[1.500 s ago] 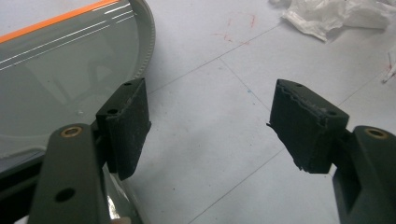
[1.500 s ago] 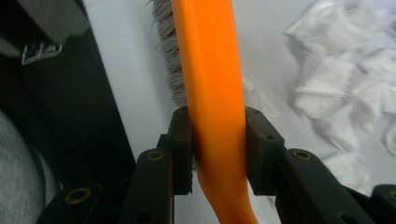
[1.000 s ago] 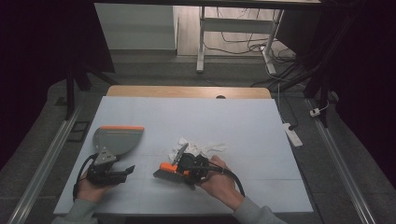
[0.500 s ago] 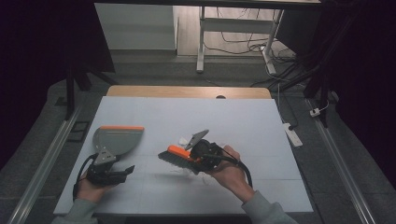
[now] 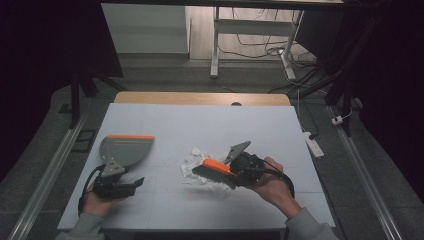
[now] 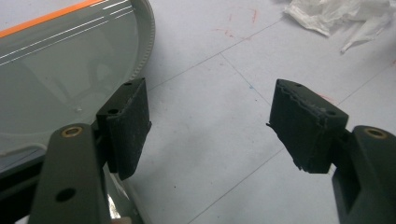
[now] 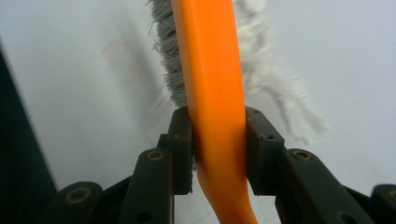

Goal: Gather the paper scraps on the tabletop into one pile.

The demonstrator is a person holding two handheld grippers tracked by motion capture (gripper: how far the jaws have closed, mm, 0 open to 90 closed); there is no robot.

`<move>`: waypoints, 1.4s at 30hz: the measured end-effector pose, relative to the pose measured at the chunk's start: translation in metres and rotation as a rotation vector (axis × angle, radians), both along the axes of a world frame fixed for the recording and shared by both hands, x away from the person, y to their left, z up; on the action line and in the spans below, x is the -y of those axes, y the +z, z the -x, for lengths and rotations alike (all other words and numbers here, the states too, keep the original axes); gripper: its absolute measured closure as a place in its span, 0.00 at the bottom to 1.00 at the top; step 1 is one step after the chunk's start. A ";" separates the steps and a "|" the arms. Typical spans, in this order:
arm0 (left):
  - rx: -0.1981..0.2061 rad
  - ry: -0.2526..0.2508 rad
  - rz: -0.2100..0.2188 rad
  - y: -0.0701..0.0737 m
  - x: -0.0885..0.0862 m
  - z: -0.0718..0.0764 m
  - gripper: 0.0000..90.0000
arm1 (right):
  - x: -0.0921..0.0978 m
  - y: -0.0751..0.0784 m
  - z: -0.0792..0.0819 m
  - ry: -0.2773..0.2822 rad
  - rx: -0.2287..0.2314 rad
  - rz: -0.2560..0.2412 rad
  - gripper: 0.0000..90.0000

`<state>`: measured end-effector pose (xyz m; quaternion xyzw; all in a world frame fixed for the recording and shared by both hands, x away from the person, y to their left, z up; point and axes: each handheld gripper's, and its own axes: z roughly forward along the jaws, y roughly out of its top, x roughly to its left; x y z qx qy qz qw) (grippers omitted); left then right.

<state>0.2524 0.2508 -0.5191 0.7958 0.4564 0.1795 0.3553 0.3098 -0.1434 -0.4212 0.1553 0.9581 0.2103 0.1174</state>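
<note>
Grippers were counted as two, along with one brush, one dustpan and one heap of crumpled white paper. On the table point(image 5: 210, 125), the right gripper point(image 5: 235, 170) was clenched on the orange handle of the brush point(image 5: 216, 170), whose bristles were laid against the 4 o'clock edge of the crumpled paper point(image 5: 197, 159); in the right gripper view the handle point(image 7: 212, 93) was seen pinched between both jaws, bristles to its left. The left gripper point(image 5: 127, 184) was held released, its jaws well apart and grasping nothing, at 6 o'clock of the grey dustpan point(image 5: 125, 150). The dustpan's orange lip was turned to 12 o'clock. Compared with half a second earlier, the brush had been lowered to the paper; the left gripper and dustpan were unmoved.
</note>
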 end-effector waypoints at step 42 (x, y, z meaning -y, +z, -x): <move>0.000 0.000 -0.001 0.000 0.000 0.000 0.33 | 0.037 -0.007 -0.070 -0.489 0.026 0.055 0.74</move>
